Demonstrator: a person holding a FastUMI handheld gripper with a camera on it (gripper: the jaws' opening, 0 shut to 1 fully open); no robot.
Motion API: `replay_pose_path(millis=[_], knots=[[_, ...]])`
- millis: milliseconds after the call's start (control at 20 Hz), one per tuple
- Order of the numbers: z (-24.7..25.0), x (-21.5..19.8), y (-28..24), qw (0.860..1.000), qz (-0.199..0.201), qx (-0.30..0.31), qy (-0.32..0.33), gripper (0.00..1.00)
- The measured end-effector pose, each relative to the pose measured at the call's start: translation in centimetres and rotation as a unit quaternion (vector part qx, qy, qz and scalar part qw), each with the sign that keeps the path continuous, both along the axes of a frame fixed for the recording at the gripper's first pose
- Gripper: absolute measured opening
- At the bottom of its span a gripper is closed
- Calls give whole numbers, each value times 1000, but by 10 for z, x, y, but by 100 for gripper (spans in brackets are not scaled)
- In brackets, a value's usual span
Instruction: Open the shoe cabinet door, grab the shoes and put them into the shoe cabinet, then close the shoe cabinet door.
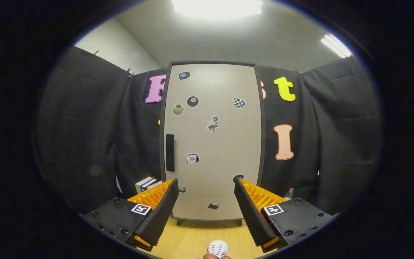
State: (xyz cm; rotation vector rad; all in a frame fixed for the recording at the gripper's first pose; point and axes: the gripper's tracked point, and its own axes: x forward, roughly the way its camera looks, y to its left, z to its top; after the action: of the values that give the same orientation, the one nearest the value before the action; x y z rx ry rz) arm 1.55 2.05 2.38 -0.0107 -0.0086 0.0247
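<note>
1. Two fingers of the gripper [206,187] are seen spread wide apart, with nothing held between them; each carries a small square marker on its base.
2. The shoe cabinet [212,140] is placed straight ahead, beyond the fingers, standing upright on short feet on a wooden floor [189,239] and backed by the black cloth wall.
3. Its door [225,144] is shut, flush in a dark frame, and is dotted with small stickers (a billiard ball, a checkered heart and a calendar page can be made out among them).
4. A dark upright handle [170,152] is fixed near the door's left edge, about halfway up, above the left finger's tip.
5. A white shoe [217,248] is seen low on the floor between the fingers, nearer than the cabinet and well apart from it; only its toe end can be made out, so how it lies cannot be told.
6. A few books [146,183] are stood beside the cabinet's lower left corner, partly hidden by the left finger.
7. A small bottle-like item [289,194] is glimpsed past the right finger, too small to be told further.
8. The booth is lit by bright ceiling lights [217,7] overhead
</note>
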Motion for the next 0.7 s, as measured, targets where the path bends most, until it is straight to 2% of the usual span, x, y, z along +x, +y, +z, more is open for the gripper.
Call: replay_pose_path(millis=[450,700], knots=[[2,46,6,1000,-4,5,15,97],[11,84,31,1000,14,6,18,97]])
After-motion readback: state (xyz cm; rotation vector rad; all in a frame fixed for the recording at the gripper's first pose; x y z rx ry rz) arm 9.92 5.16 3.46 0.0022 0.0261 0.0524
